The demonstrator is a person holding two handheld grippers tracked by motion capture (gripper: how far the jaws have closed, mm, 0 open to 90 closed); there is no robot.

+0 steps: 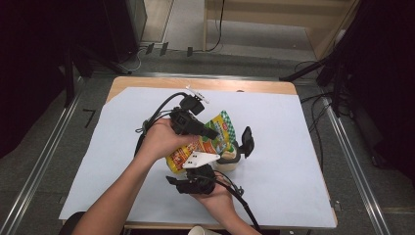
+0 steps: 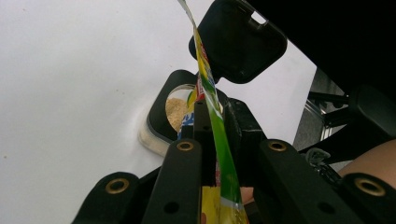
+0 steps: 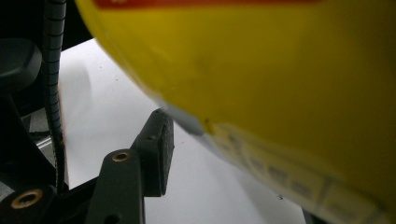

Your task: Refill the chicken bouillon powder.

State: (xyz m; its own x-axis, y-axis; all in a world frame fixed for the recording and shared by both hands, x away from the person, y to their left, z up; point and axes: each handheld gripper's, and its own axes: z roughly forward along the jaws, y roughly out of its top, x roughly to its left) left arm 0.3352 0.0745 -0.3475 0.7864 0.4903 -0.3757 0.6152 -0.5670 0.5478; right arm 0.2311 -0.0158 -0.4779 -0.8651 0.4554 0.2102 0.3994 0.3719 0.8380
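— Yellow pouch (image 1: 205, 142) with green top: where, relative to the tongs?
— Squeezed thin between both jaws of the left gripper (image 1: 211, 133). Clamped there on the edge, with the green strip rising past the jaw tips in the left gripper view. Hanging tilted above the white sheet (image 1: 293, 147), not lying on it.
— And under the pouch?
— Just beyond the clamped jaws, a pale tub (image 1: 229, 159) with a black rim, standing on the sheet. Open, with beige crumbs (image 2: 175, 112) inside. Black lid (image 1: 247, 141) flipped up on the far side of the tub.
— And the right gripper (image 1: 198, 171)?
— Held low, near the person's side, under the yellow bottom of the pouch. Seen very close from the right gripper view: yellow bulge above and in front of the one visible jaw. Pad of that jaw bare, facing only the white sheet. Other jaw hidden behind the pouch. Released, so, not pressing on anything.
— Touching the pouch anyway?
— Cannot tell; very near at least, at the top of the visible jaw.
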